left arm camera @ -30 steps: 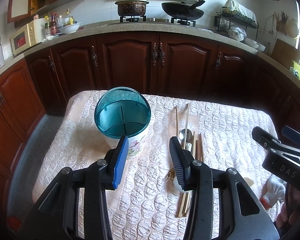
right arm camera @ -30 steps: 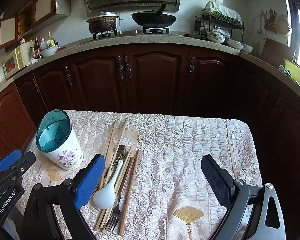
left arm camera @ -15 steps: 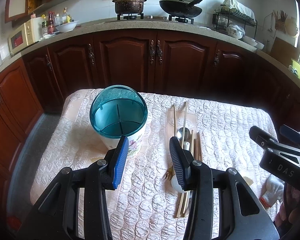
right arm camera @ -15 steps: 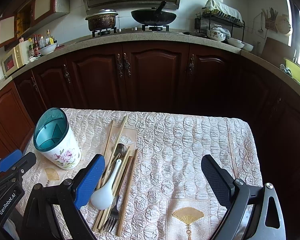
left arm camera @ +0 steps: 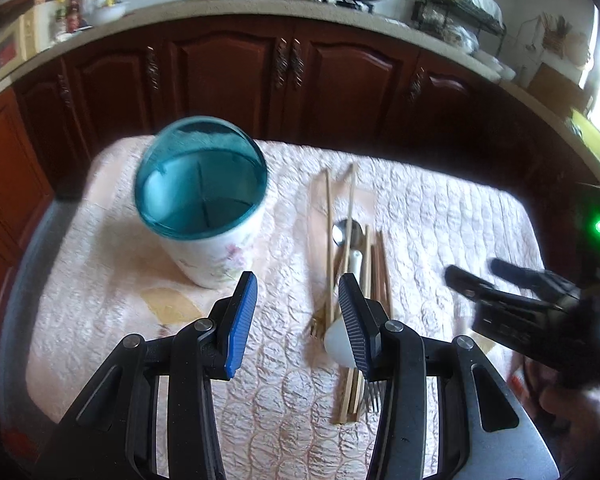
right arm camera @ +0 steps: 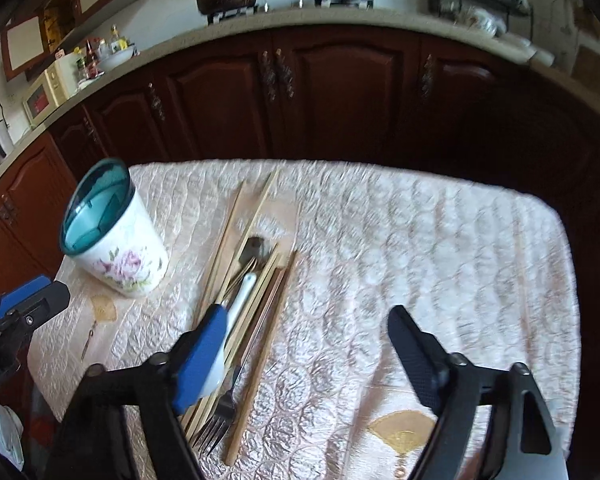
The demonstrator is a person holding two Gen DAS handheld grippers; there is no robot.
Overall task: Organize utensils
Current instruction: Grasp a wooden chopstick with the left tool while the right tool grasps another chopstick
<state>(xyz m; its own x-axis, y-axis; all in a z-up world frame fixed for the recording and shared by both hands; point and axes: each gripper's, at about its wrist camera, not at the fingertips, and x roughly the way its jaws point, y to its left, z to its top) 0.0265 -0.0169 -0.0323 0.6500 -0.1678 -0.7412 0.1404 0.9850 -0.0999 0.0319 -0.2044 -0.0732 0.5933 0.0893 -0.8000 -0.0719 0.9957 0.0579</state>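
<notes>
A white floral utensil holder (left arm camera: pixel 212 236) with a teal divided insert stands on the quilted table, also in the right wrist view (right arm camera: pixel 116 248). Beside it lies a pile of wooden chopsticks (left arm camera: pixel 374 268), a white ceramic spoon (left arm camera: pixel 342 344), a metal spoon (left arm camera: pixel 344 232) and forks (right arm camera: pixel 216 420). My left gripper (left arm camera: pixel 298 320) is open and empty, above the table between holder and pile. My right gripper (right arm camera: pixel 304 352) is open and empty, its blue finger (right arm camera: pixel 200 356) over the white spoon (right arm camera: pixel 240 296) and chopsticks (right arm camera: pixel 260 320).
The table (right arm camera: pixel 440 240) wears a pale quilted cloth. Dark wooden cabinets (right arm camera: pixel 340 92) and a counter with a stove, pots and a dish rack stand behind. The right gripper shows at the right in the left wrist view (left arm camera: pixel 512 304).
Both grippers have moved forward and lower toward the table. The right gripper has swung left over the utensil pile. Nothing has been grasped.
</notes>
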